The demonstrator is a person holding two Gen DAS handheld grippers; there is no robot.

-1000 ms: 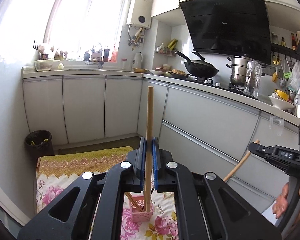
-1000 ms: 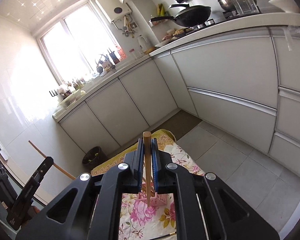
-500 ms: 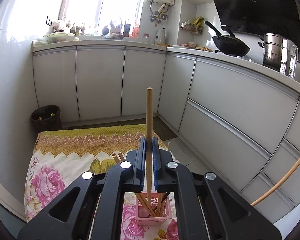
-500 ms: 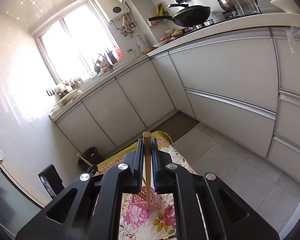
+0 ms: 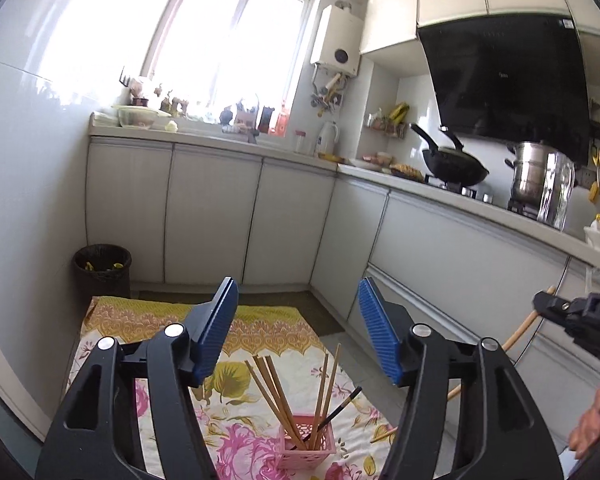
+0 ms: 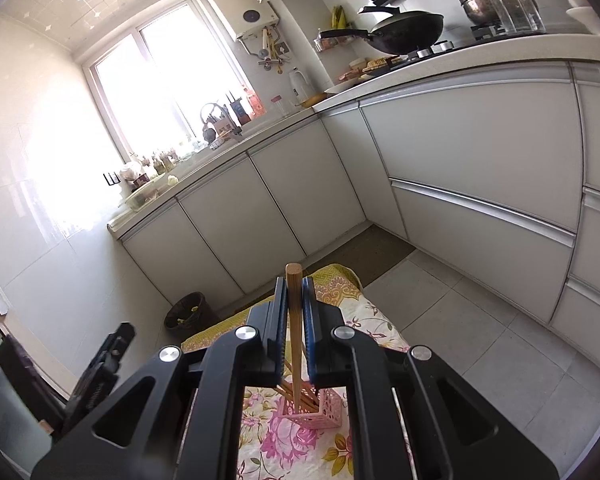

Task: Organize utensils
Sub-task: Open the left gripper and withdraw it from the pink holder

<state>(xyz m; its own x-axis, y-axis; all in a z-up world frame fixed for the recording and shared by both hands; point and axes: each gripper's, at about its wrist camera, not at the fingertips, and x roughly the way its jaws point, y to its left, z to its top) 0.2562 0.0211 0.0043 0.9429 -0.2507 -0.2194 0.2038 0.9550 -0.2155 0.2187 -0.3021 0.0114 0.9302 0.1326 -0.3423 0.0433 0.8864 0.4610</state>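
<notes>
**Right chopstick poised over the pink holder, left jaws empty**

The right gripper (image 6: 295, 320) is seen with its jaws closed tight on a wooden chopstick (image 6: 294, 312), which is held nearly upright, its top end standing a little above the blue pads and its lower end reaching down into, or just above, the pink holder (image 6: 320, 410); which of the two cannot be told from the right wrist view. The left gripper (image 5: 298, 330) is seen with its jaws spread wide and nothing between them.

Below the left jaws, the pink holder (image 5: 308, 446) is shown standing on a floral cloth (image 5: 236, 396) spread over the surface. Several wooden chopsticks (image 5: 278, 398) are already leaned inside it, fanned toward the far left and far right, along with one dark chopstick (image 5: 340, 404). A further wooden chopstick (image 5: 384, 435) is seen lying on the cloth just to the right of the holder.

The step in hand is judged to be the dropping of the held chopstick into the holder. It would be done well if the stick were kept vertical and its tip lowered past the rim into a gap between the leaning sticks before the jaws are opened. A light plastic holder is likely to tip if it is pushed sideways, so any lateral pressure should be avoided. The loose chopstick on the cloth is judged to remain for collection.
</notes>
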